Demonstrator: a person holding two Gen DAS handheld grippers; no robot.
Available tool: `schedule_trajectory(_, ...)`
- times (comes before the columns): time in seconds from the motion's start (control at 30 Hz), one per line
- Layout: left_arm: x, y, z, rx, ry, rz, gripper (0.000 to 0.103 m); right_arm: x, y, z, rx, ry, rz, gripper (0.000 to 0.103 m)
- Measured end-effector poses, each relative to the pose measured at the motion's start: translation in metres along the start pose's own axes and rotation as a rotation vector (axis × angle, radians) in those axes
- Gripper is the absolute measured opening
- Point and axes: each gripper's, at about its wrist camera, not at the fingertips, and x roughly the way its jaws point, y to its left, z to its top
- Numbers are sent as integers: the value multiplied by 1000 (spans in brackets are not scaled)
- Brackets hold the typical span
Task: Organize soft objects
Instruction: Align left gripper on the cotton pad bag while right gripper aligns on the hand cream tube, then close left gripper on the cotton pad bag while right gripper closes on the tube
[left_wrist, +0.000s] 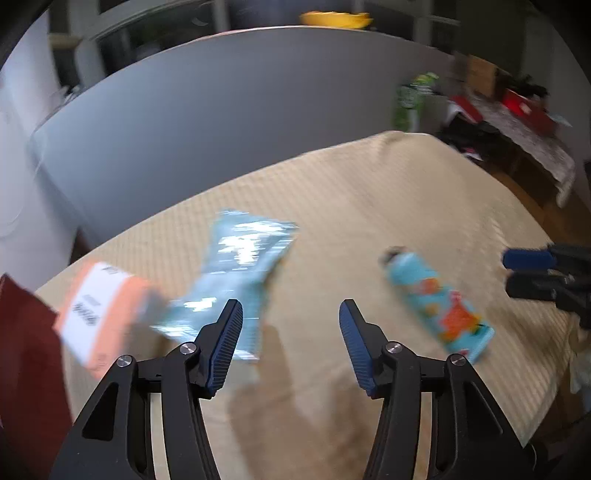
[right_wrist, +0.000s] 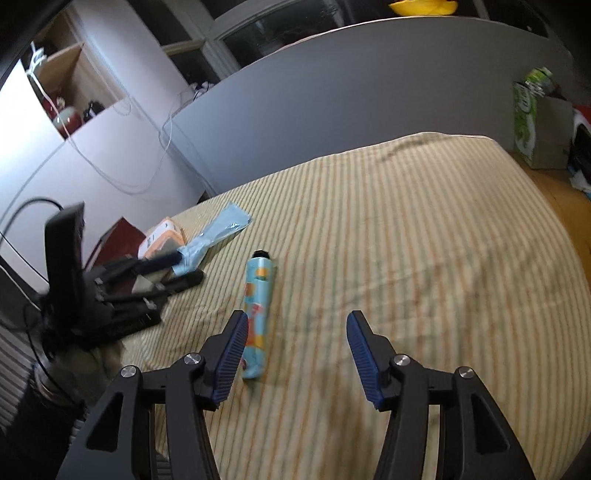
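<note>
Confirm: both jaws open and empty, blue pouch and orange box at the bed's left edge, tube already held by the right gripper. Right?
One thing is off. The tube is not held: it lies loose on the bed, just left of the right gripper, whose jaws are open and empty, as the right wrist view shows. The rest stands: left gripper open, blue pouch and orange box at the left edge.

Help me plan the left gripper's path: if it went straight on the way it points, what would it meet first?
Probably bare bedspread. The left gripper is open, pointing between the blue packet and the patterned tube; blur leaves depth unclear.
</note>
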Motion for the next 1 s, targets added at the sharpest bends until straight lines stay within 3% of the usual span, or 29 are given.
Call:
schedule_trajectory(0.07,5,16,5,-30,20,-11,65,12,11,3,-20,16,-6,53)
schedule_trajectory(0.37,33,27,19,48,60,52,65,57,60,6,-222,56,-134,61)
schedule_trajectory(0.6,54,31,25,69,109,43,67,74,64,7,-278,90,-194,66)
schedule_trajectory(0.67,55,33,25,60,106,39,71,78,64,8,-287,101,-201,66)
schedule_trajectory(0.9,54,40,20,12,110,-4,70,88,64,10,-320,127,-226,66)
schedule_trajectory(1.0,49,42,13,-21,107,-42,63,87,62,10,-325,132,-224,66)
